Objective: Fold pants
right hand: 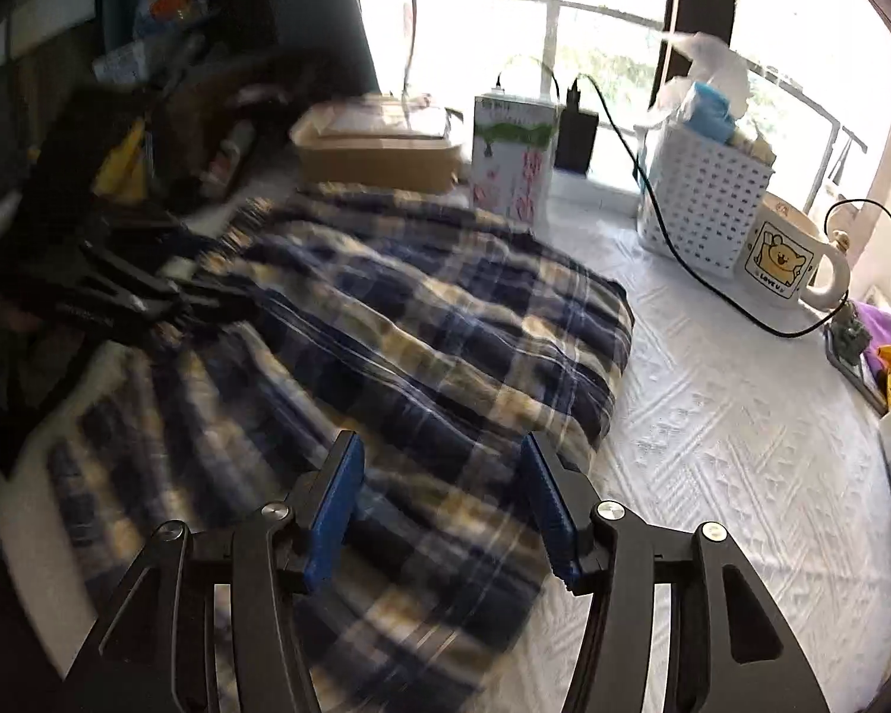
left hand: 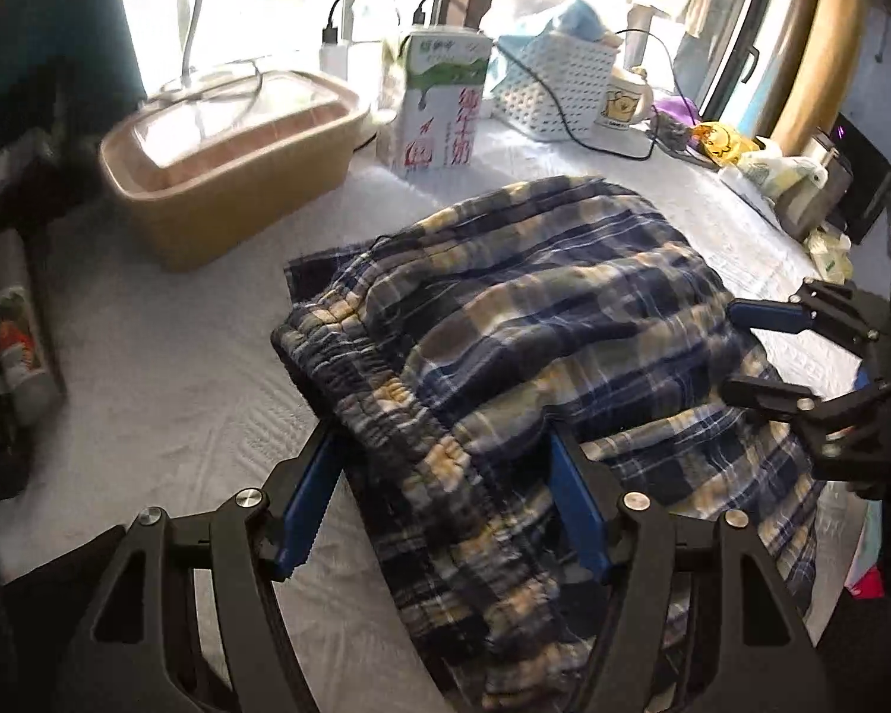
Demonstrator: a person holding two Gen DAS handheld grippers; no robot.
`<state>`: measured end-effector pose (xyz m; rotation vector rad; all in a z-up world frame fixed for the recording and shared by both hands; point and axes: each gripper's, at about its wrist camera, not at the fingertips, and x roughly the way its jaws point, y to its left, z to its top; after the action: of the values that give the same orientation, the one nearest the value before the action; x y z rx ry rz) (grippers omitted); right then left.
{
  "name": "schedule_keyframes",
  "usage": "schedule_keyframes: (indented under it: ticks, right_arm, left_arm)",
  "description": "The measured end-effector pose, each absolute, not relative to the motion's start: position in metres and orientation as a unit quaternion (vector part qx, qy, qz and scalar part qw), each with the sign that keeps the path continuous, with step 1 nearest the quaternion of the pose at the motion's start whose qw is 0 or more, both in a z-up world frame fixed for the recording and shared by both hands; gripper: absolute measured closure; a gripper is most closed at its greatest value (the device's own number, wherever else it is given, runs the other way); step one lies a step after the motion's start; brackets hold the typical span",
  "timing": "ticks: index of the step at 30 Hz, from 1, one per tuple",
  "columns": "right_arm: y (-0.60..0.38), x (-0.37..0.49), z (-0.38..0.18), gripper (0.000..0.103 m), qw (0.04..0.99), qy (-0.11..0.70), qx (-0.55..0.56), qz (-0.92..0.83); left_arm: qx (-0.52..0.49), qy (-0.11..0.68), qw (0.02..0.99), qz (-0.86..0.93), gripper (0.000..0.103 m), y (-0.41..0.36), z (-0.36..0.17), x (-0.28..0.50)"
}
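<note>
1. A white textured table cover [right hand: 742, 445] lies before a bright window.
2. The plaid pants [left hand: 505, 321] lie bunched on it, partly folded.
3. The left gripper [left hand: 439, 463] is spread, with the elastic waistband between its blue pads; whether they press it I cannot tell.
4. The right gripper [right hand: 442, 475] is spread above the cloth, pinching nothing.
5. Farther back: a mug [right hand: 790, 261] reading "LOVE U", a white basket [right hand: 707, 208] of blue and white packets, a milk carton [left hand: 439, 101] with red Chinese writing, and a tan lidded box [left hand: 226, 160].
</note>
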<state>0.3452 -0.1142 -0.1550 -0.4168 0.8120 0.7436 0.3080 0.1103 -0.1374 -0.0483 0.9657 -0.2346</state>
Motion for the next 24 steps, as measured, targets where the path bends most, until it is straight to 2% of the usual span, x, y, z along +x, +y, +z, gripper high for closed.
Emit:
schedule_keyframes:
  ticks: [5,9,15,20,24]
  right_arm:
    - [-0.131,0.373,-0.169,0.044,0.841,0.407,-0.167,0.315]
    - [-0.147,0.372,-0.157,0.043,0.855,0.404,-0.138,0.295]
    - [-0.136,0.305,-0.138,0.043,0.835,0.382,-0.136,0.371]
    - [-0.104,0.255,-0.146,0.042,0.789,0.395,-0.135,0.451]
    - [-0.092,0.233,-0.161,0.042,0.781,0.404,-0.154,0.451]
  left_arm:
    - [-0.040,0.473,0.872,-0.120,0.033,0.121,-0.141,0.321]
    - [-0.052,0.466,0.876,-0.112,0.033,0.124,-0.121,0.311]
    - [-0.047,0.433,0.895,-0.094,0.033,0.132,-0.088,0.279]
    - [-0.078,0.443,0.890,-0.079,0.033,0.133,-0.087,0.256]
    - [-0.088,0.460,0.881,-0.071,0.033,0.119,-0.104,0.219]
